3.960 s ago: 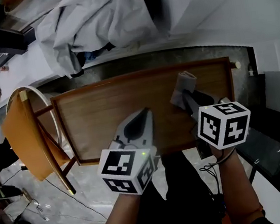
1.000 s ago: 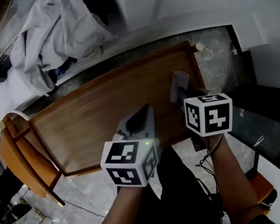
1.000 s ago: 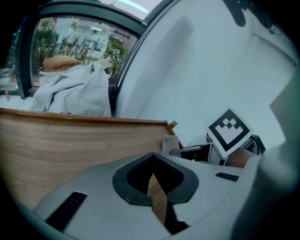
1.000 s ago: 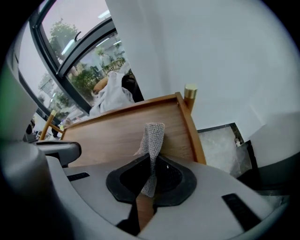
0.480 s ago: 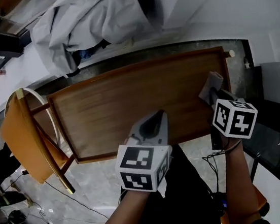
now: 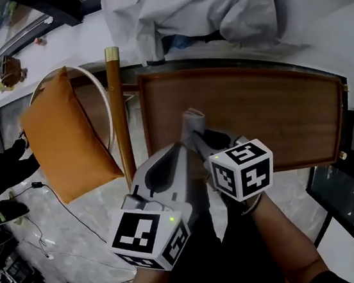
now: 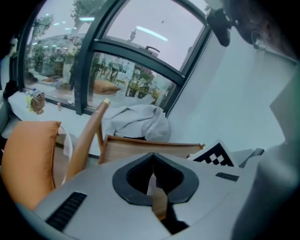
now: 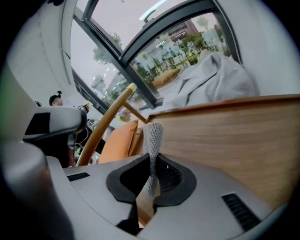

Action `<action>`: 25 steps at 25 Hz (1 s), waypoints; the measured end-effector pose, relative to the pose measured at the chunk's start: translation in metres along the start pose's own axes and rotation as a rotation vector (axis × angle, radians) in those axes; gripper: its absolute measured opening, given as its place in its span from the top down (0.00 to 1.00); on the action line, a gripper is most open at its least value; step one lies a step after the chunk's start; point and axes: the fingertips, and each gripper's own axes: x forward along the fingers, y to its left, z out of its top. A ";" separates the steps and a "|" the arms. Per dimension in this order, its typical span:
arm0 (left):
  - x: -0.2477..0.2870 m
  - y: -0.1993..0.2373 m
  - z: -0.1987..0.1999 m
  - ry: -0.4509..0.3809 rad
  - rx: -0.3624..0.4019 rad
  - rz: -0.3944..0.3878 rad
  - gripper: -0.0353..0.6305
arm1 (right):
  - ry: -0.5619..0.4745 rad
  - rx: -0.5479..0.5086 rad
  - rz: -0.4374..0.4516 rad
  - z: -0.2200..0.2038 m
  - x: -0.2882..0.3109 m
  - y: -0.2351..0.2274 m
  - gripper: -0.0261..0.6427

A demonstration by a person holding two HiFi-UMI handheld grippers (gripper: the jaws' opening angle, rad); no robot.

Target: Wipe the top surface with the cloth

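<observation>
Now, right tongs [image 8: 151,180]: pinched tight on the gray cloth [image 8: 152,140].
Cloth place: over the table's [image 6: 276,111] left part, near its front edge.
Left tongs [image 7: 153,176]: closed together, empty.

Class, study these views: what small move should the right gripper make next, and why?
Probably sweep right along the wooden tabletop: the right gripper, shut on the grey cloth, sits at the tabletop's left end, so nearly all the bare surface lies to its right.
</observation>
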 end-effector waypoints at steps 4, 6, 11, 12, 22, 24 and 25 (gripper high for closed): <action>-0.032 0.045 0.002 -0.017 -0.003 0.034 0.93 | 0.034 0.001 0.063 -0.011 0.053 0.055 0.90; -0.040 0.057 0.001 -0.021 -0.004 0.043 0.93 | 0.048 0.001 0.073 -0.016 0.070 0.066 0.90; -0.052 0.069 -0.003 -0.019 0.001 0.035 0.93 | 0.090 -0.018 0.042 -0.028 0.091 0.075 0.90; -0.053 0.068 -0.003 -0.017 0.003 0.028 0.93 | 0.095 -0.018 0.031 -0.029 0.091 0.074 0.90; -0.011 0.015 -0.013 0.039 0.034 -0.040 0.93 | 0.134 0.043 -0.110 -0.040 0.050 0.003 0.90; 0.005 0.002 -0.018 0.061 0.039 -0.047 0.93 | 0.128 0.049 -0.140 -0.039 0.034 -0.021 0.90; 0.014 -0.005 -0.022 0.074 0.041 -0.051 0.93 | 0.125 0.052 -0.155 -0.039 0.025 -0.033 0.90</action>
